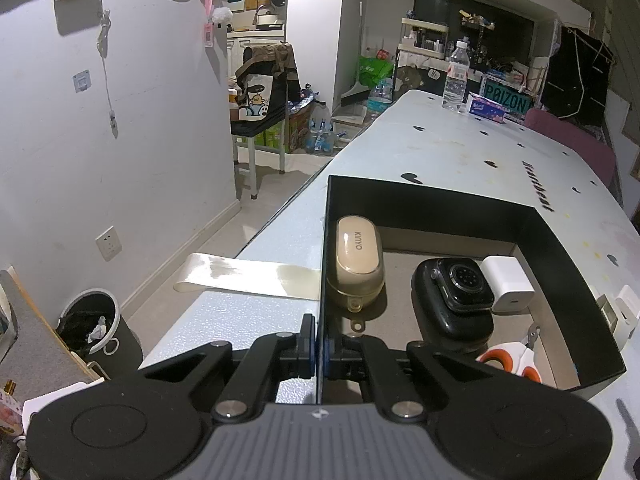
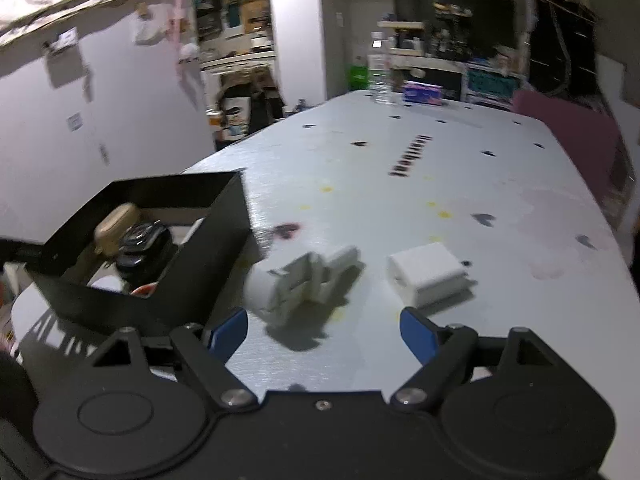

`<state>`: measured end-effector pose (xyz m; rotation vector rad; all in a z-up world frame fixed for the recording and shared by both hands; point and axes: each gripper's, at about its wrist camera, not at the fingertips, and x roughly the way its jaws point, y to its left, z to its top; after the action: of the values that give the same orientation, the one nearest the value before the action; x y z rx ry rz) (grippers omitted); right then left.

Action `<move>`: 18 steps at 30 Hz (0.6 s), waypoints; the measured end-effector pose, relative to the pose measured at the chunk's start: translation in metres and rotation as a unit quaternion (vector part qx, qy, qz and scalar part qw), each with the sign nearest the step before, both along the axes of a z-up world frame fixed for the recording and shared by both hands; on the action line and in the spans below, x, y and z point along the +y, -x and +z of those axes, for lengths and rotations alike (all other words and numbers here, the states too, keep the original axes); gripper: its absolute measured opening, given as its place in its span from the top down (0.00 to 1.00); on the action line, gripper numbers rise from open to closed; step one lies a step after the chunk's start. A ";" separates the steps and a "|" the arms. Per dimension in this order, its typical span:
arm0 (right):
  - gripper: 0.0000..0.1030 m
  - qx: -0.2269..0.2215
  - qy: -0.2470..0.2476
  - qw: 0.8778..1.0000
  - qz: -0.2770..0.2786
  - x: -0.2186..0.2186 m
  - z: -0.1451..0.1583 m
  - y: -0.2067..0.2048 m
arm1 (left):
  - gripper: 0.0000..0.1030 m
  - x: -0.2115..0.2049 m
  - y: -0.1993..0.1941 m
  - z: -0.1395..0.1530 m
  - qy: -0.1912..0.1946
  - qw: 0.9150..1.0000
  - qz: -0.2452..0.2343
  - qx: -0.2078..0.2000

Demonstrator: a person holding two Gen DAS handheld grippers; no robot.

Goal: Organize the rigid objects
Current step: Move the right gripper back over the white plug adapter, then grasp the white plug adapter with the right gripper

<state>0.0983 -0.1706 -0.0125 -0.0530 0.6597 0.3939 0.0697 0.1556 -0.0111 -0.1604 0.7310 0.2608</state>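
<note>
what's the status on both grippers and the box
Left gripper shut on black box wall. Right gripper open, nothing held, white adapter just ahead on table. Path clear.

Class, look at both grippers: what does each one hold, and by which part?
The left gripper clamps the black box by its near wall; the right gripper is open, holding nothing.

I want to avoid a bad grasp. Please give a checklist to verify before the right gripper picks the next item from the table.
1. Left gripper clamped on black box wall: ok.
2. Right gripper open: ok.
3. Grey-white plastic clip-like part lined up between the pads: cannot tell, picture blurred.
4. White cube charger apart from that part: ok.
5. Free floor inside the box: ok.
</note>
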 end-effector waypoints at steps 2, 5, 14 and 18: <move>0.20 -0.002 -0.004 1.000 0.013 0.007 -0.001 0.000 | 0.96 0.000 0.000 0.000 0.001 1.000 0.000 -0.001; 0.27 0.011 -0.027 0.999 -0.014 0.013 0.002 -0.010 | 0.96 0.002 0.001 0.001 0.004 1.000 -0.001 -0.002; 0.37 0.099 -0.138 0.980 -0.101 0.016 -0.002 -0.052 | 0.95 0.004 0.002 0.000 0.009 1.000 -0.001 -0.005; 0.39 0.126 -0.137 0.977 -0.106 0.021 -0.011 -0.060 | 0.95 0.004 0.002 0.000 0.008 1.000 -0.002 -0.005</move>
<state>0.1585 -0.1496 -0.0237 0.3313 0.8471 0.2848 0.0677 0.1597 -0.0111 -0.1757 0.7230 0.2508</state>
